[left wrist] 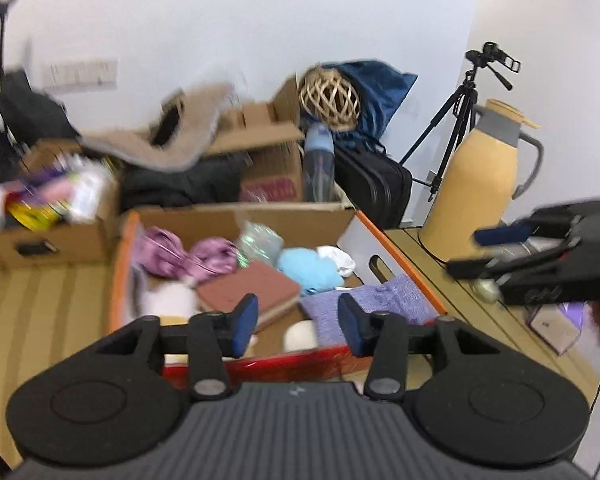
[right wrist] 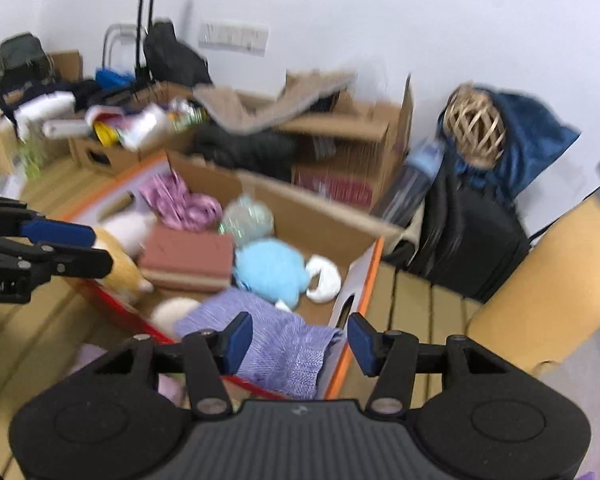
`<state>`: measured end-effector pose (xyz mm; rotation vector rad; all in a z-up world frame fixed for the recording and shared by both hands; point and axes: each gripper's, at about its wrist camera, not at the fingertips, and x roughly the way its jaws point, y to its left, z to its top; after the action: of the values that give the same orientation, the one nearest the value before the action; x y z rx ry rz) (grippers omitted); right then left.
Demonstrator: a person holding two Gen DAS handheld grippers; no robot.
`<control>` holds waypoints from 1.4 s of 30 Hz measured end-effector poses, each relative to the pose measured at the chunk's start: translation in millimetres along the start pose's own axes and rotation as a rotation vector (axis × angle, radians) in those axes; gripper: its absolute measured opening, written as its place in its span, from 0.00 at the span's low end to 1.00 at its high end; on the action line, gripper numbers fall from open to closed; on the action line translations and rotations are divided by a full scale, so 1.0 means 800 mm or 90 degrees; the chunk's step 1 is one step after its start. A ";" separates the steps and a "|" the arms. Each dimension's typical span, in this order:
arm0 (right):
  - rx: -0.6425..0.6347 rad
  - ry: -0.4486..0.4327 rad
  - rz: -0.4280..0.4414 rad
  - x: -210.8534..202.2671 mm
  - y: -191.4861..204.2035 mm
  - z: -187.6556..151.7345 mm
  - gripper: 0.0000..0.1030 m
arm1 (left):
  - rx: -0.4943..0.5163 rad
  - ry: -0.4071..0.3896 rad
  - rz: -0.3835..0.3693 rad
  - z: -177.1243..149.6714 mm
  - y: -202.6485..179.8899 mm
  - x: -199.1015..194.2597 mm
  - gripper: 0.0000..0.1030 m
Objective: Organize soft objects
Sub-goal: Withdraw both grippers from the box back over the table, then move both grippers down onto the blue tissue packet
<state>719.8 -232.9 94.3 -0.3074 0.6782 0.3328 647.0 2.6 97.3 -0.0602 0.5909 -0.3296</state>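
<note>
Hovering over the near rim of the cardboard box [left wrist: 236, 216], the left gripper [left wrist: 298, 322] has its jaws apart w/ nothing between them, released. The right gripper [right wrist: 300, 342] is likewise spread and empty, hanging just beside the box's near right corner.

The soft stuff is already in the box, probably bc it's the collecting spot. The purple knit cloth [right wrist: 276, 340] lies at the near right and drapes over the near wall, so it's only partly in; my guess is it still wants tucking down. The light blue plush [right wrist: 270, 268] sits mid-box, a white soft piece [right wrist: 324, 276] touching it on the right. The pink-purple fabric [left wrist: 188, 256] is bunched at the far left, a clear crinkly bag [left wrist: 260, 240] beside it at the far wall. A brownish-red flat pad [left wrist: 252, 288] lies in the centre, tilted onto things under it. A yellow plush [right wrist: 120, 264] and a cream round thing [right wrist: 176, 308] sit along the near left, just under the left gripper as seen from the right wrist view.

Outside the box: a tan thermos jug [left wrist: 476, 184] on the table [left wrist: 40, 300] to the right, other boxes and a wicker ball [left wrist: 330, 98] far behind. Both views are motion-blurred, so fine detail is unclear.

Judgement: mostly done; the draped cloth looks like the next grab, and the right gripper is nearest.
</note>
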 end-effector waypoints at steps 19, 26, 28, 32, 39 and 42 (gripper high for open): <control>0.061 -0.223 0.083 -0.279 0.128 -0.224 0.77 | 0.058 -0.178 0.163 -0.245 -0.073 -0.311 0.98; 0.130 -0.229 0.099 -0.331 0.193 -0.359 0.82 | 0.060 -0.166 0.179 -0.310 -0.084 -0.367 1.00; 0.140 -0.218 0.106 -0.334 0.203 -0.373 0.82 | 0.060 -0.177 0.180 -0.307 -0.085 -0.370 1.00; 0.127 -0.212 0.084 -0.334 0.213 -0.375 0.82 | 0.045 -0.178 0.168 -0.306 -0.083 -0.363 1.00; 0.149 -0.202 0.098 -0.289 0.208 -0.371 0.79 | 0.032 -0.108 0.155 -0.314 -0.070 -0.300 1.00; 0.157 -0.181 0.086 -0.255 0.201 -0.367 0.70 | 0.031 -0.076 0.144 -0.309 -0.067 -0.261 1.00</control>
<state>344.1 -240.0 -15.9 0.0221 0.4535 0.4079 331.7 28.8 12.3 0.0335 0.4656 -0.1199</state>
